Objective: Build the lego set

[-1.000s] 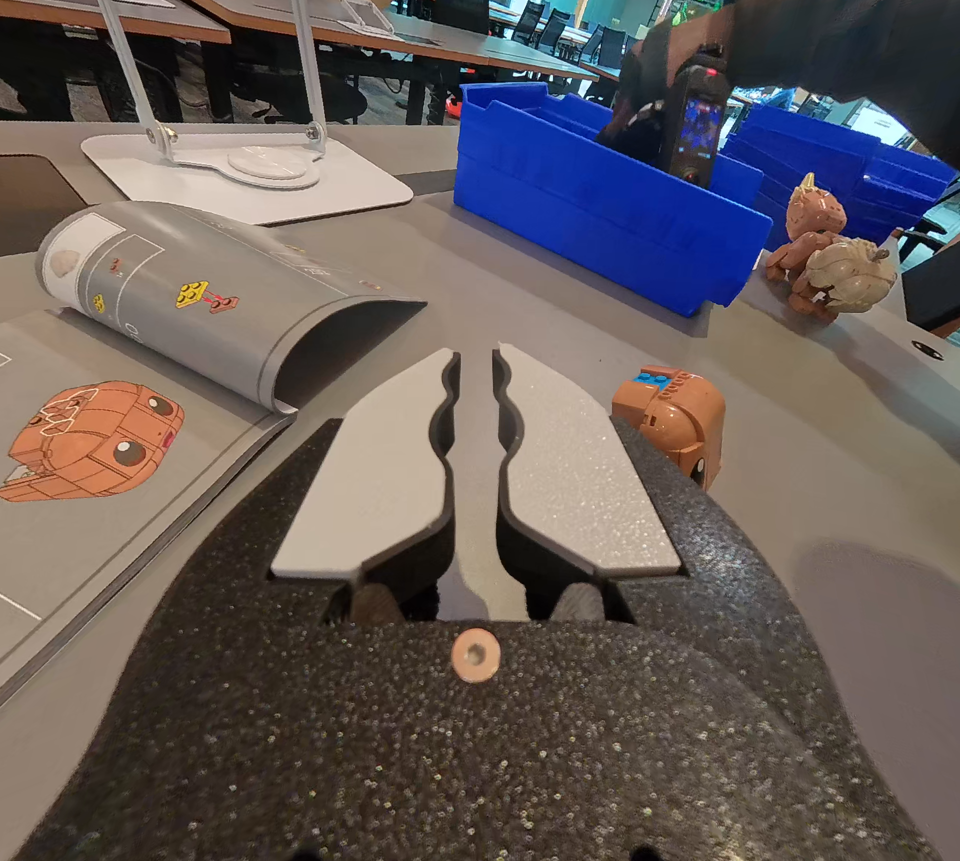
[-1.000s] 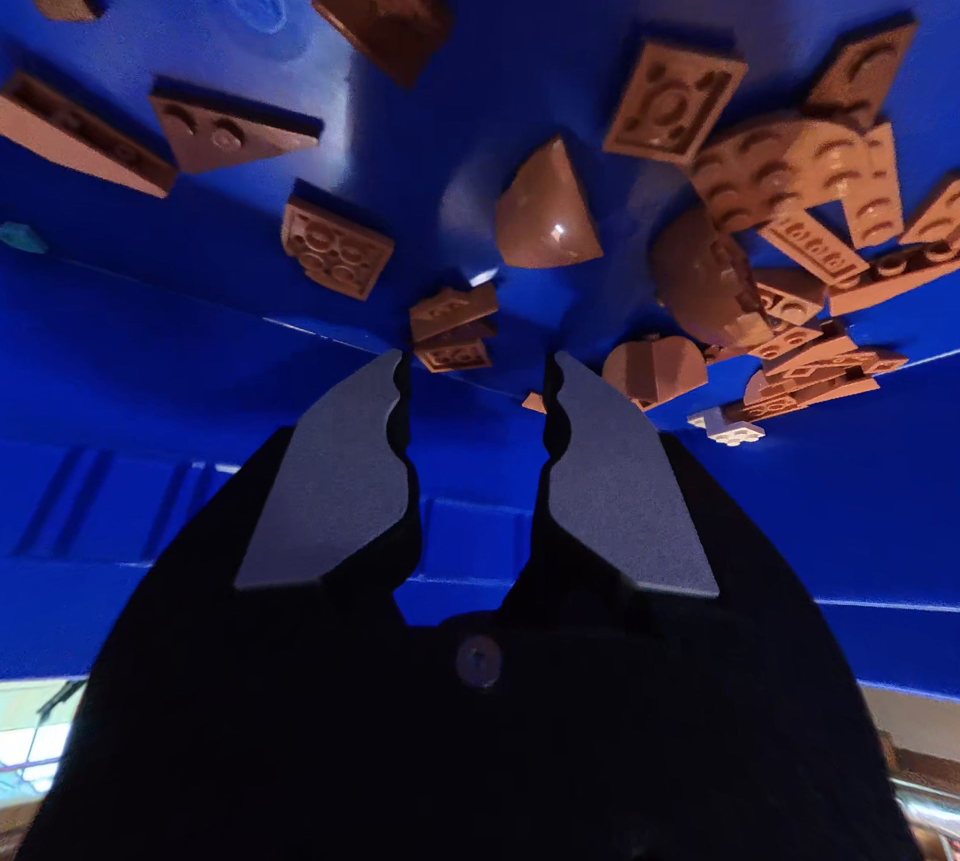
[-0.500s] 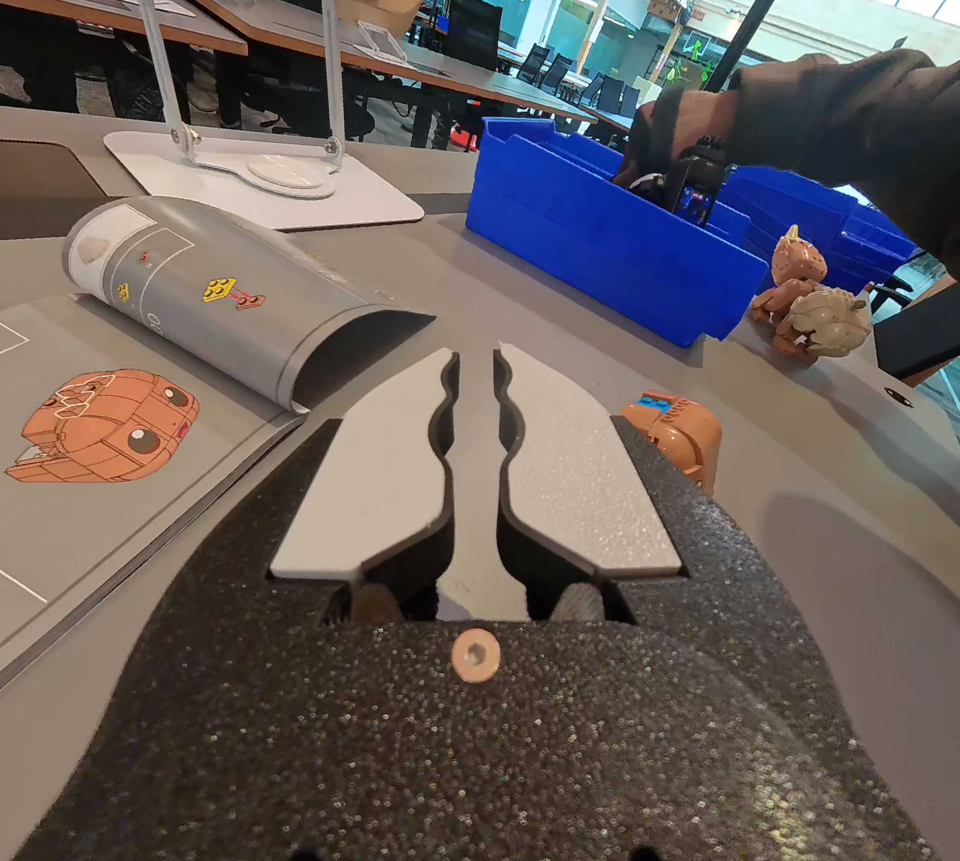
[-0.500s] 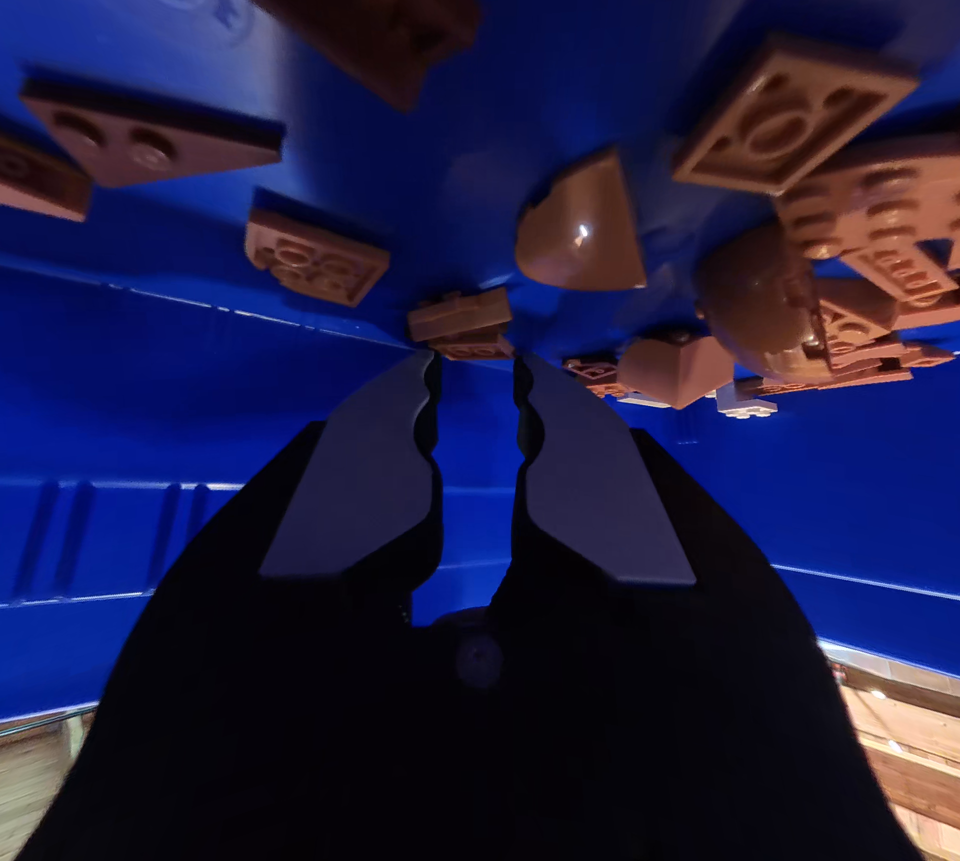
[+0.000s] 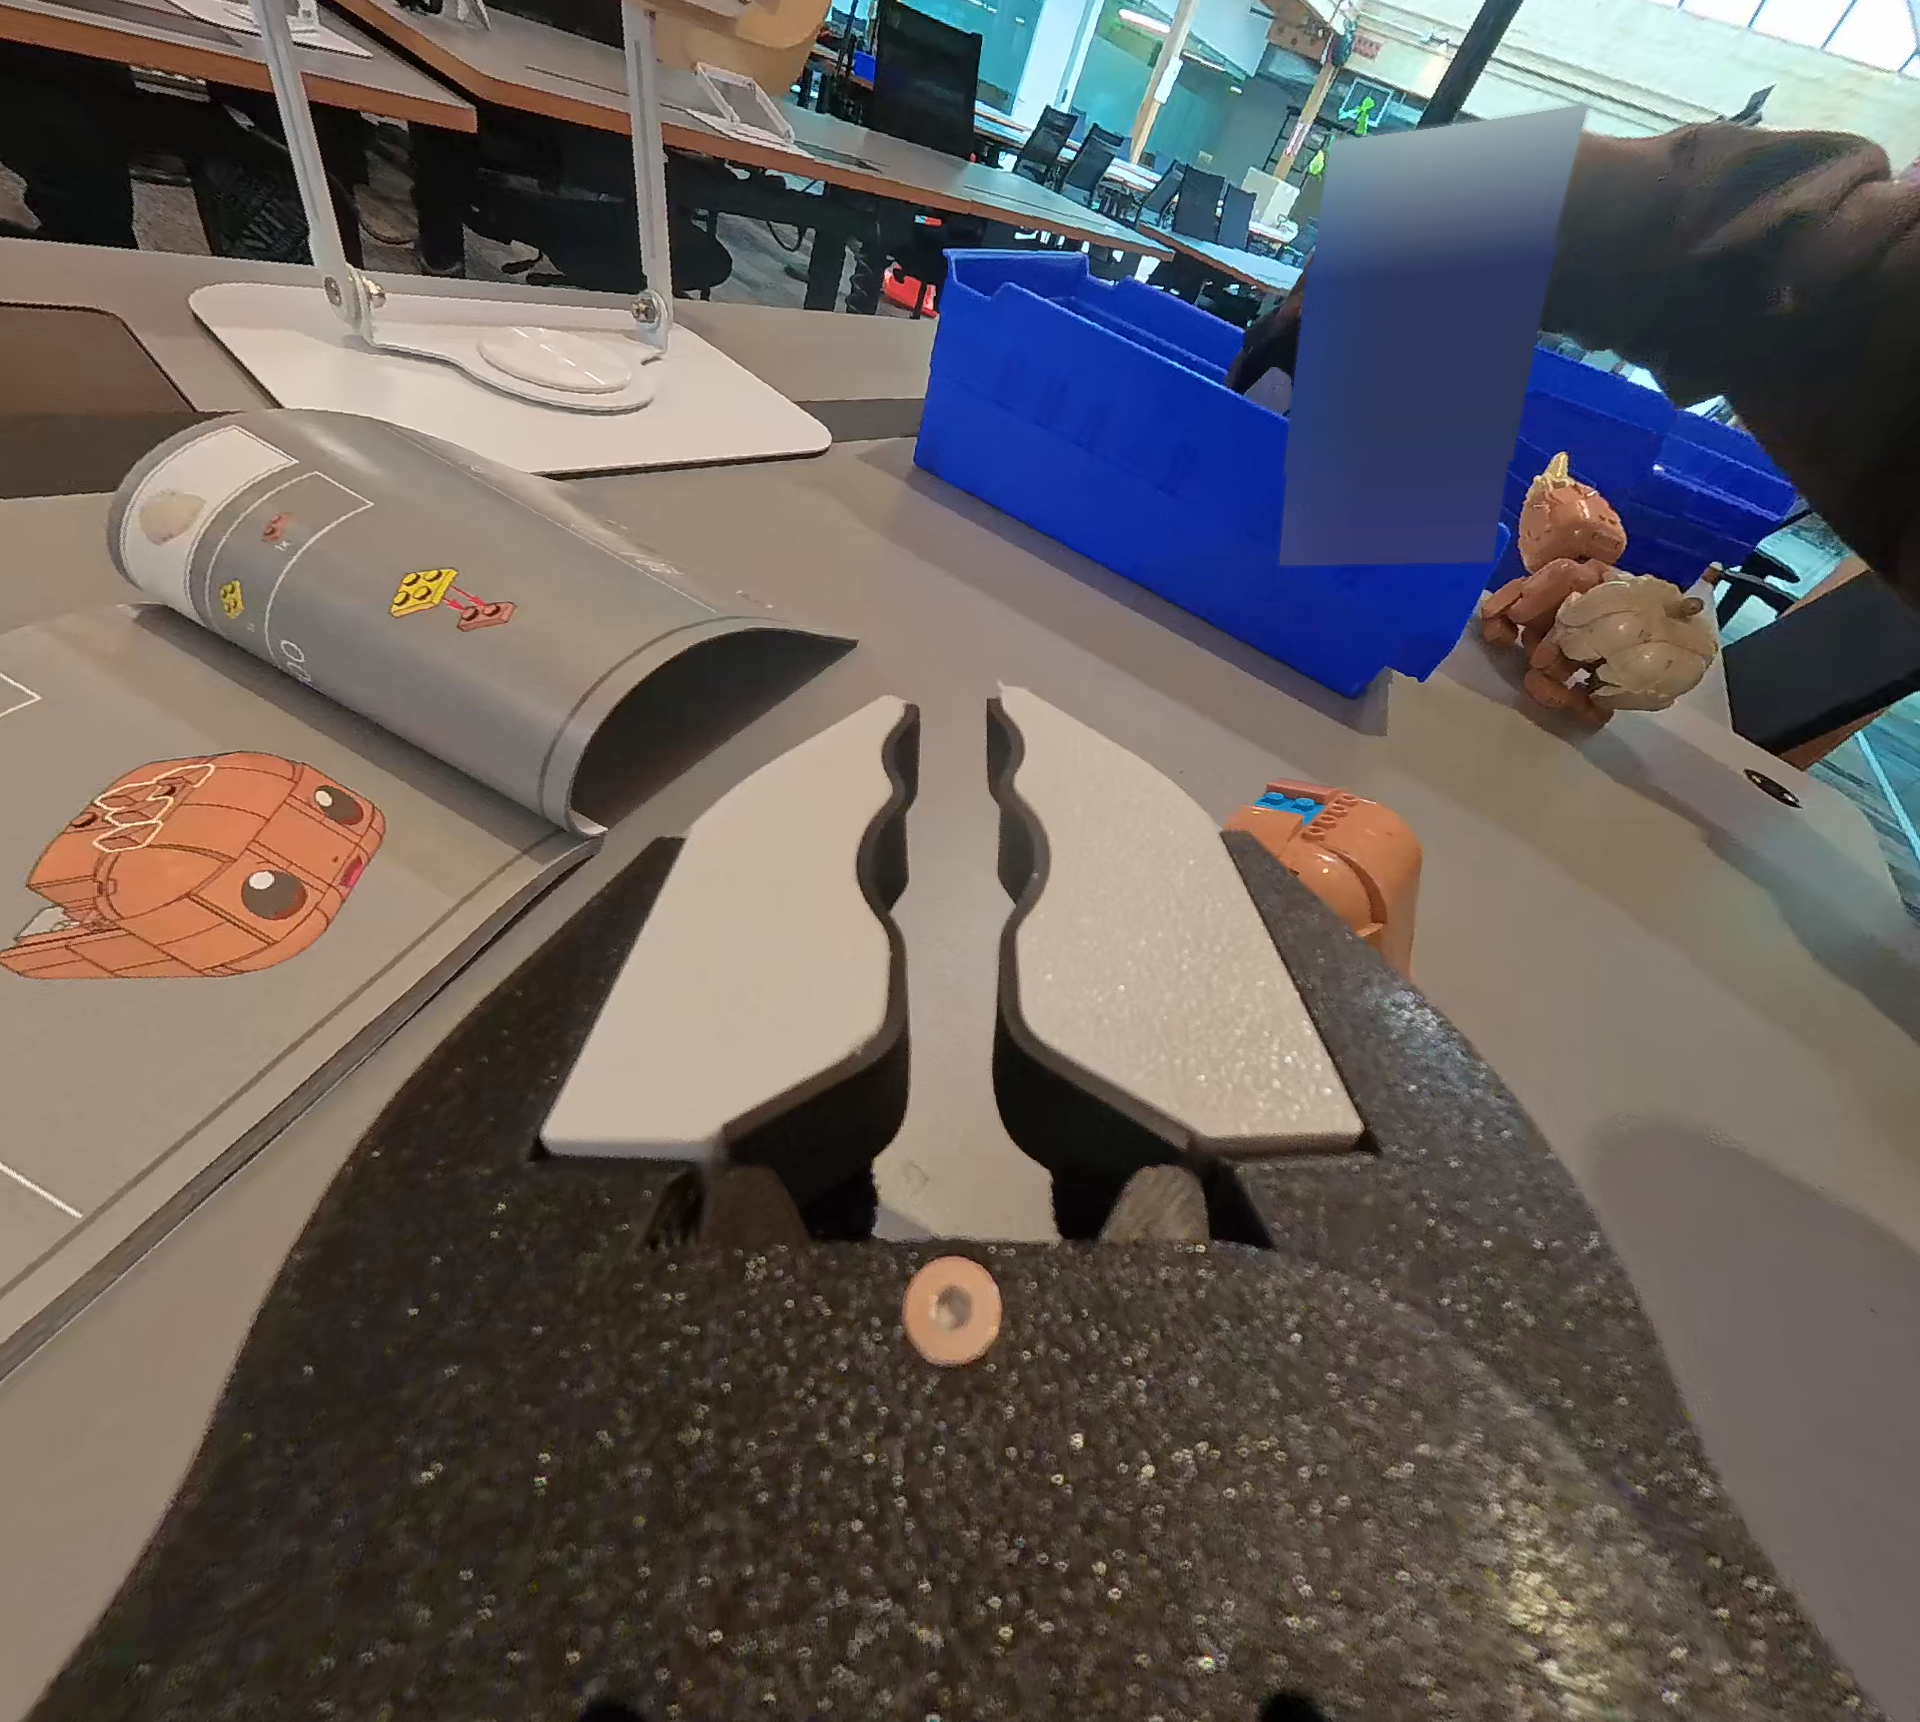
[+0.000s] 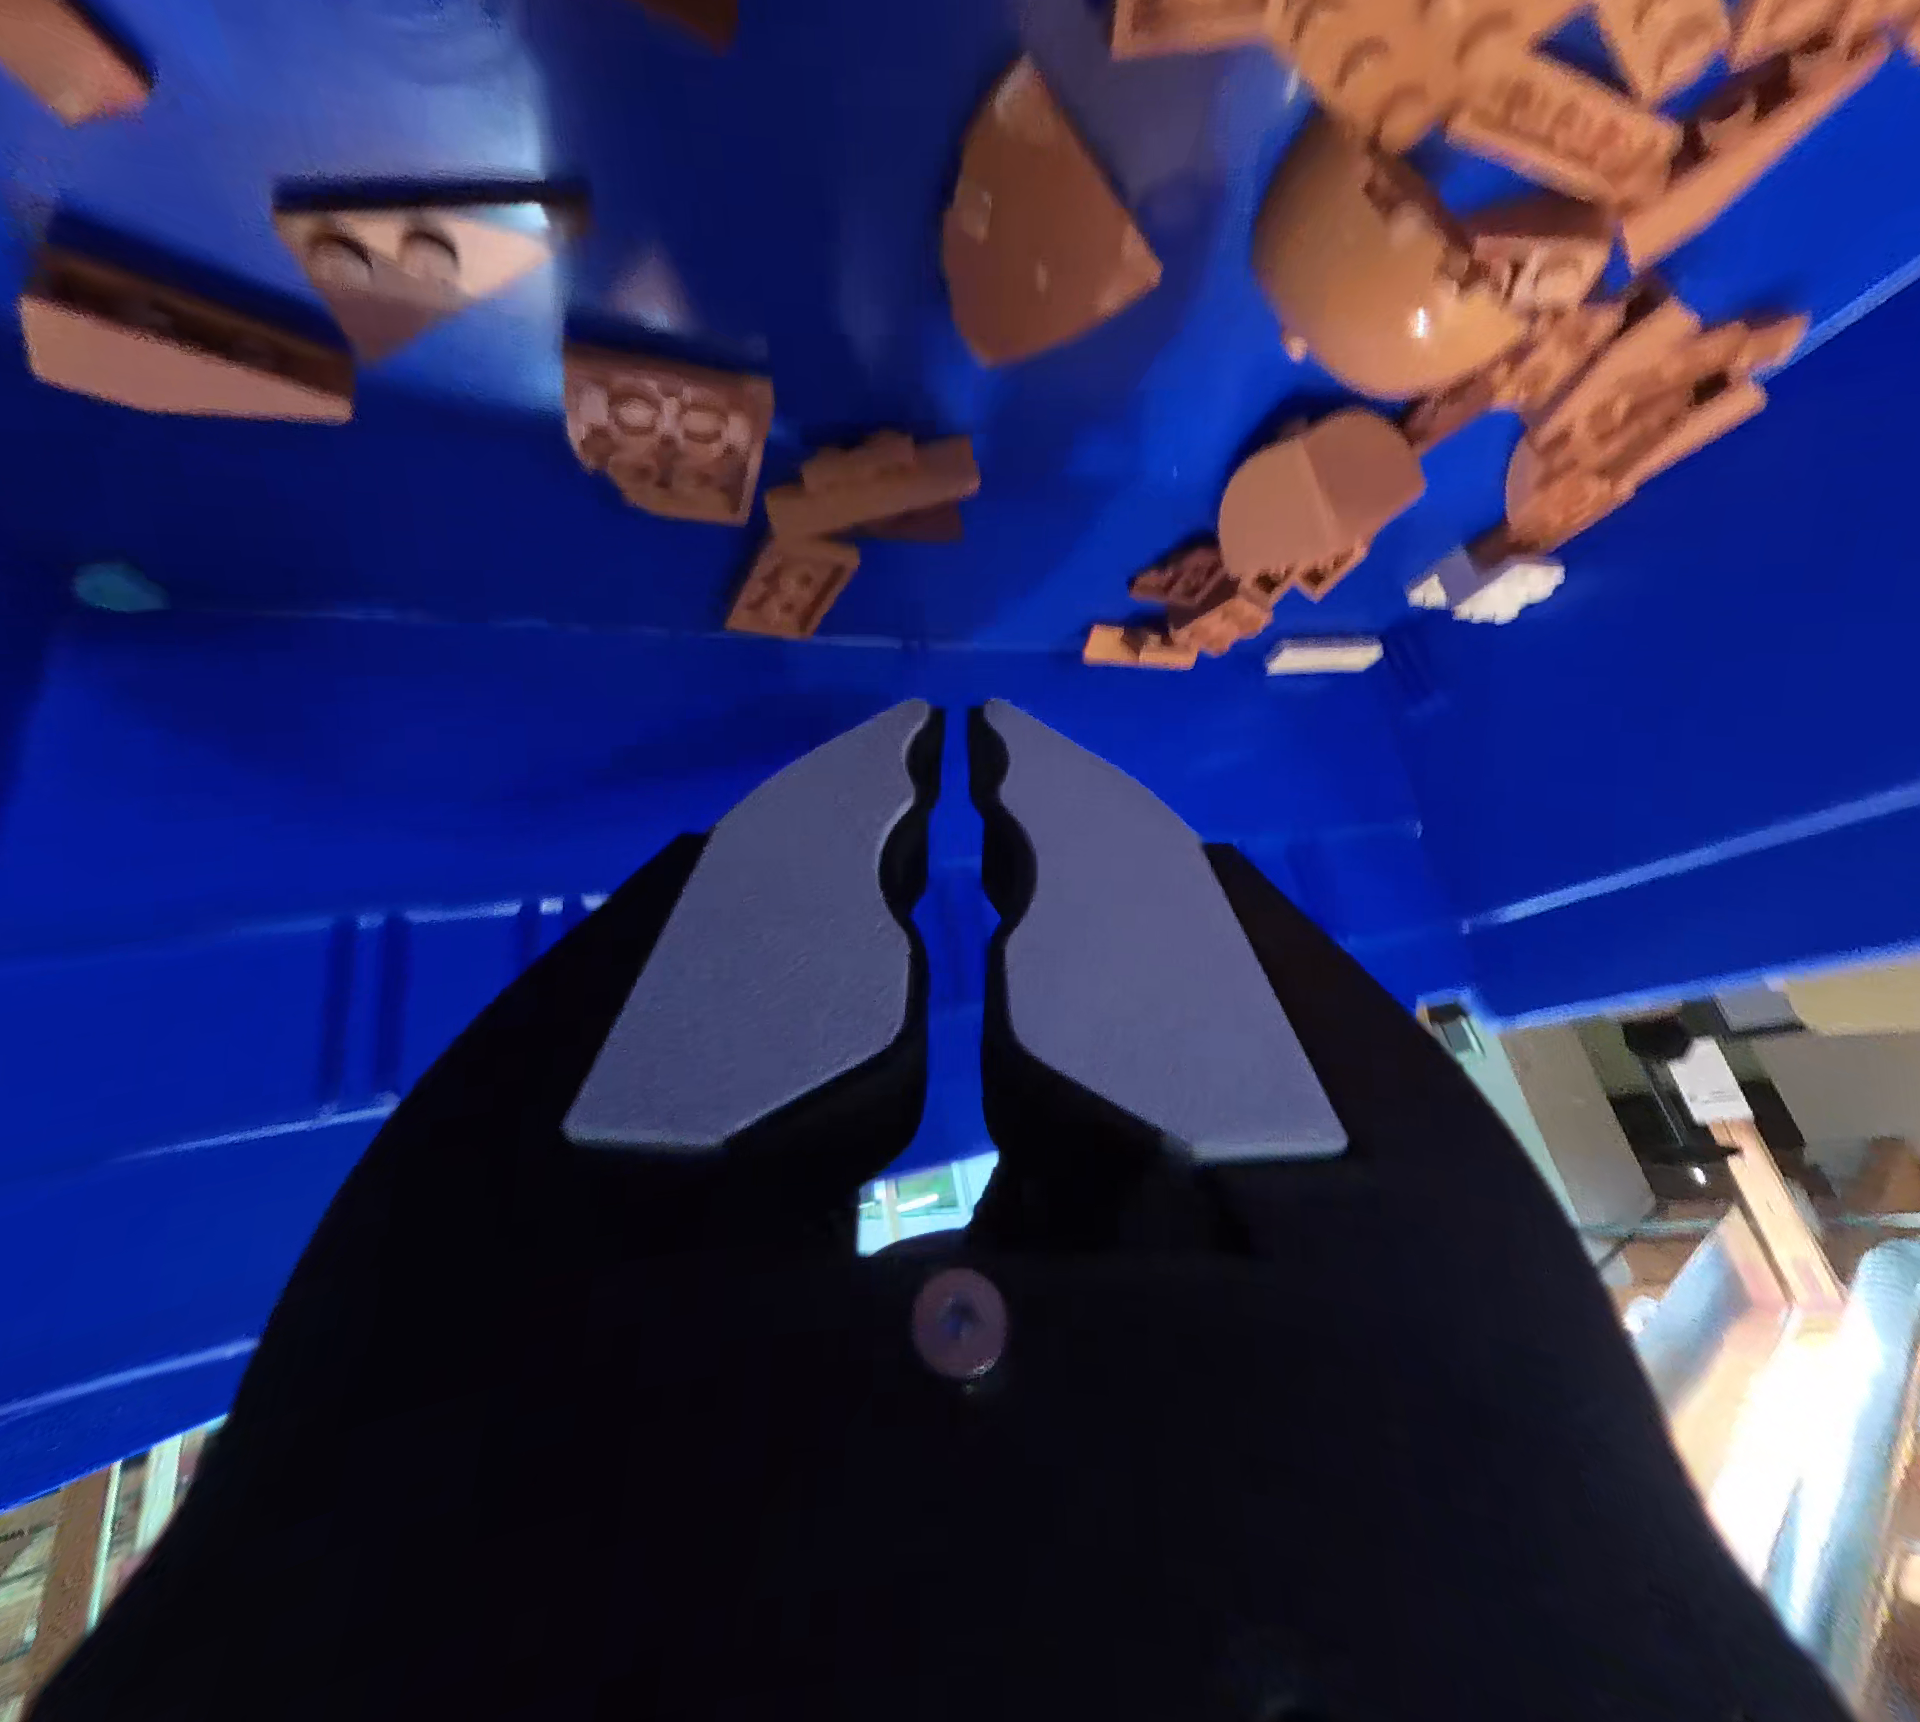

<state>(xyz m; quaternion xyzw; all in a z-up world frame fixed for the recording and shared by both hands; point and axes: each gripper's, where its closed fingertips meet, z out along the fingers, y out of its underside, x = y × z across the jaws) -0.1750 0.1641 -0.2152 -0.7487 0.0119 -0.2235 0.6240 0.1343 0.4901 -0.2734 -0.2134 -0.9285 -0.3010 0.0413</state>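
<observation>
Inside the blue bin (image 6: 312,789), the right gripper (image 6: 956,716) is nearly closed, empty (brown bricks (image 6: 873,488) at 12 o'clock). Left gripper (image 5: 951,716) hovers slightly parted, holding nothing.

My left hand-held gripper (image 5: 952,716) has two pale grey, grainy, wavy-edged fingers (image 5: 1153,945) on a black speckled foam-like body with one copper-coloured screw (image 5: 951,1309) at its middle. My right hand-held gripper (image 6: 954,716) looks the same, its body in shadow. I wear a dark brown sleeve (image 5: 1745,280).
</observation>
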